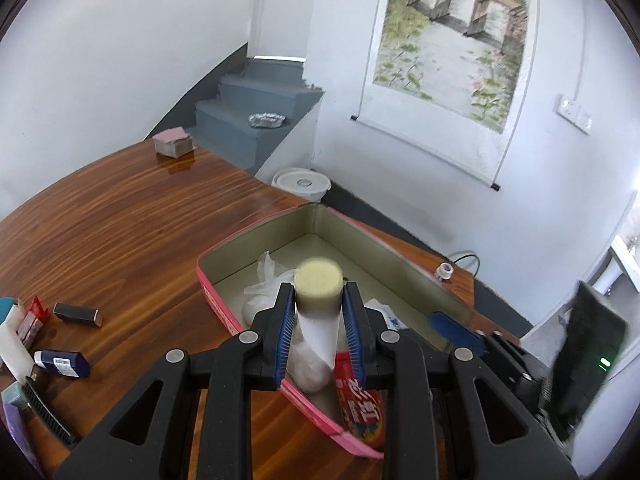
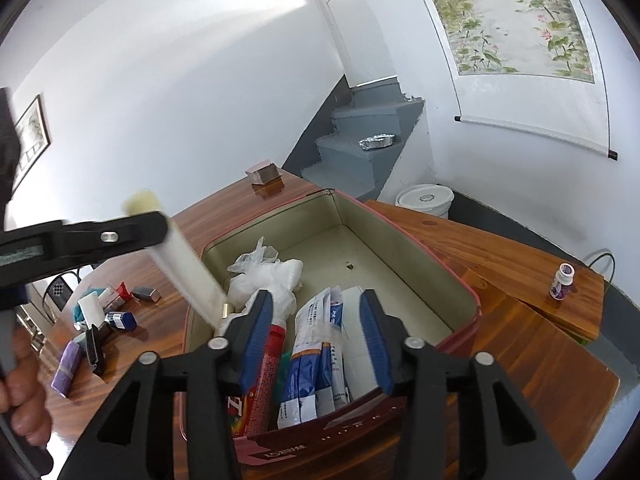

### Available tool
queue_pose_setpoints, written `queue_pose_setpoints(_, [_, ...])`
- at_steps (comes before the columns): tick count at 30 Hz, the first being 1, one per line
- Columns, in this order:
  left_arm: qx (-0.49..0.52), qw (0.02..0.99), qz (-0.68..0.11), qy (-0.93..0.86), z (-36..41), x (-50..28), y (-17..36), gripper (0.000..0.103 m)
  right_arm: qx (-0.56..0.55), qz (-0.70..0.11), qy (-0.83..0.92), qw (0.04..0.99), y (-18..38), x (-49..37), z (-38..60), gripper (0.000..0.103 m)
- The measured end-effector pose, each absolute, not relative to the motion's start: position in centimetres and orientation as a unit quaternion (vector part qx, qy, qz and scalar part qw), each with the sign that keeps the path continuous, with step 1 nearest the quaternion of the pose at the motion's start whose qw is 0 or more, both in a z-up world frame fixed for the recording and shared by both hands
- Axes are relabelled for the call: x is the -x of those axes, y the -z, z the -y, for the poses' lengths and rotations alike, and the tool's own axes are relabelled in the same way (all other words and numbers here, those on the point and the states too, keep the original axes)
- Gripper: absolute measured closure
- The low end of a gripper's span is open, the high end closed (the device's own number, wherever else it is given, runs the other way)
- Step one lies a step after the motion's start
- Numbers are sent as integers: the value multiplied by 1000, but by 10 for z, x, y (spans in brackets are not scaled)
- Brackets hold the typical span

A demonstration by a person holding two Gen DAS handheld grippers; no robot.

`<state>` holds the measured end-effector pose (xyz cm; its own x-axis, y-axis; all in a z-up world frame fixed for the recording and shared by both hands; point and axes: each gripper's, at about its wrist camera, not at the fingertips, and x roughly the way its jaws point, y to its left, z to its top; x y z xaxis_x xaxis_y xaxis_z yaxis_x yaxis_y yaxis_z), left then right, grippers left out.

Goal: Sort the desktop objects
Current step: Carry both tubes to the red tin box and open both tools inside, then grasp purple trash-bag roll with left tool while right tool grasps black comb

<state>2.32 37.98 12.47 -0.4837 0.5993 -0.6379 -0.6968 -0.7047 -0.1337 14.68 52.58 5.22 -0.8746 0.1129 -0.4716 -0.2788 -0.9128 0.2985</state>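
We squeeze the white tube [image 1: 319,316] tight in our left fingers [image 1: 316,300] above the pink tin box [image 1: 256,236] on the bench [image 1: 120,220] to drop it inside, while our right fingers [image 2: 316,320] hang open and empty over the box.

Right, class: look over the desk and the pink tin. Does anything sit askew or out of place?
Yes. The small bottle stands alone on a loose wooden board that lies crooked over the desk's right edge, far from the clutter at the left. The red tube leans tilted against the pink tin wall rather than lying flat.
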Motion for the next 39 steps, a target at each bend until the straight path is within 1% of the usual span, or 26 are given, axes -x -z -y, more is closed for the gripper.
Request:
queue_pose_setpoints(3, [348, 366, -74, -860, -388, -12, -117, 75, 222, -177, -954, 97, -53, -146, -524, 43])
queue_pose_setpoints(5, [356, 358, -75, -860, -391, -5, -113, 72, 219, -174, -955, 95, -54, -147, -524, 36])
queue_pose_setpoints(8, [371, 347, -69, -859, -392, 5, -103, 68, 212, -167, -958, 95, -56, -147, -524, 32])
queue_pose_setpoints(11, [377, 343, -65, -858, -391, 6, -100, 67, 211, -164, -959, 94, -57, -148, -526, 29])
queue_pose_setpoints(15, [369, 333, -79, -864, -384, -3, -101, 66, 212, -163, -959, 93, -60, -149, -529, 28])
queue_pose_setpoints(17, [369, 325, -80, -867, -377, -6, -101, 58, 209, -161, -960, 91, -63, -153, -528, 26])
queue_pose_setpoints(20, [364, 309, -72, -876, -357, -15, -103, 48, 202, -160, -962, 87, -69, -158, -524, 24])
queue_pose_setpoints(27, [347, 263, -54, -898, -288, -37, -115, 47, 185, -148, -969, 72, -86, -181, -492, 22])
queue_pose_setpoints(33, [334, 217, -36, -917, -208, -56, -118, 46, 175, -138, -974, 48, -100, -205, -446, 20])
queue_pose_setpoints(37, [322, 186, -31, -928, -155, -64, -118, 36, 173, -133, -975, 35, -106, -213, -412, 17])
queue_pose_setpoints(39, [318, 171, -31, -932, -130, -66, -118, 36, 177, -135, -974, 34, -105, -214, -401, 16])
